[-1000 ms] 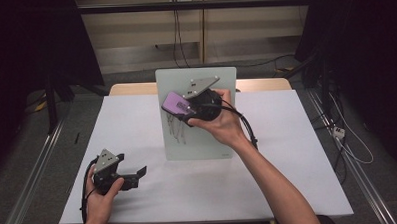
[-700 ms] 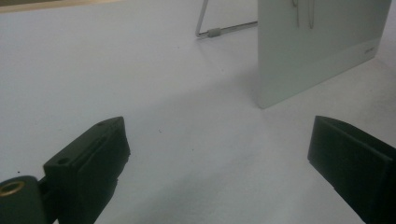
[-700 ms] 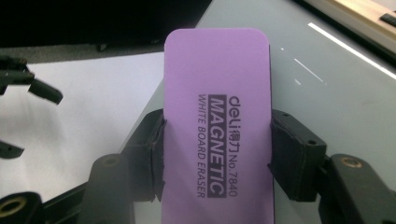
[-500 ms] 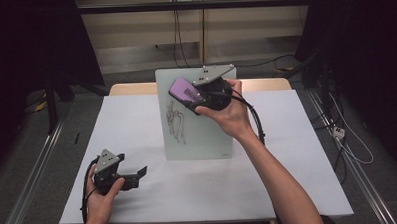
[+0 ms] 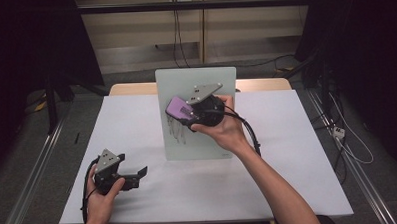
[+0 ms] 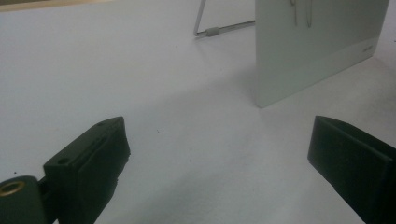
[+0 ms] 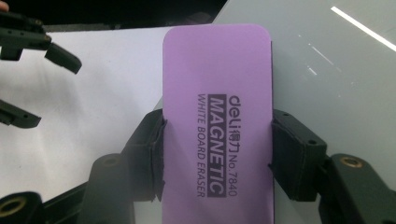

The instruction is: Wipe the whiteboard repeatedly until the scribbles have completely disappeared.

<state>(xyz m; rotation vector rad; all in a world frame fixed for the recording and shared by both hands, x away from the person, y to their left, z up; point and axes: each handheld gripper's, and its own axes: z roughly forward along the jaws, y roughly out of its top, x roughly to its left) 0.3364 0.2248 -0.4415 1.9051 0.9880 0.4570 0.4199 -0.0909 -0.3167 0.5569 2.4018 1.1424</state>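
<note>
The left tool (image 5: 140,171) rests low on the white worktop (image 5: 298,153), jaws spread wide with nothing between them. Ahead of it and to its right stands the whiteboard (image 5: 200,137), propped on a wire stand (image 6: 205,28), with dark scribbles (image 5: 178,130) on its face. The right tool (image 5: 182,112) clamps a purple eraser (image 7: 217,116), held against the board just above the scribbles. A cable (image 5: 252,135) trails back along the forearm.
</note>
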